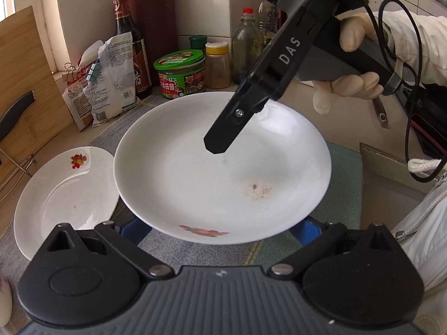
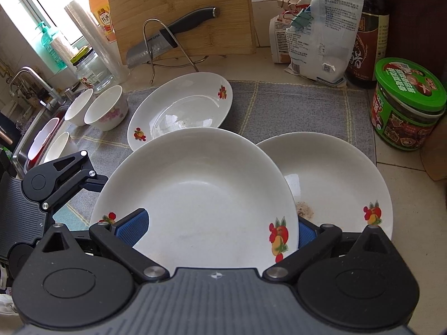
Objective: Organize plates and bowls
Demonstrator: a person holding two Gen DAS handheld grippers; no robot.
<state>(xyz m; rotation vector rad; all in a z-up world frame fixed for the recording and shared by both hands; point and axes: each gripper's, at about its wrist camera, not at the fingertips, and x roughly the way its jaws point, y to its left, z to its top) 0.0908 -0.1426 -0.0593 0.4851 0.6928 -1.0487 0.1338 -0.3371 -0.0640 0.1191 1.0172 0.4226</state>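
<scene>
Kitchen counter beside a sink, laid with a grey checked cloth mat (image 2: 293, 106). Bottles, packets and a green-lidded sauce jar (image 2: 408, 103) are pushed to the back, presumably to keep the mat free for crockery.

Right gripper (image 2: 219, 229): a white shallow plate with fruit decals (image 2: 201, 189) sits at a tilt across its blue pads (image 2: 131, 226). The left pad lies over the plate's inner face and the right pad lies behind the rim. That suits a pinch on the near rim, but the jaws stand wide and I cannot tell whether they bite. The plate overlaps two others, which suggests it is raised off the mat.

Left gripper (image 1: 219, 230): released, jaws spread. Both pads are tucked partly under the near rim of a white plate with a brown stain (image 1: 195, 173), probably to steady or receive it. A gloved hand (image 1: 349, 83) angles the right tool down over this plate.

Other task items:
- A third white fruit-decal plate (image 2: 181, 106) lies flat on the mat further back.
- White bowls (image 2: 107, 109) are grouped at the sink edge, well apart from the plates.

Judgement: plates are being gathered into one stack and the bowls are not yet dealt with. The stained plate may need washing rather than stacking. A tilted plate held by its rim could slip.
</scene>
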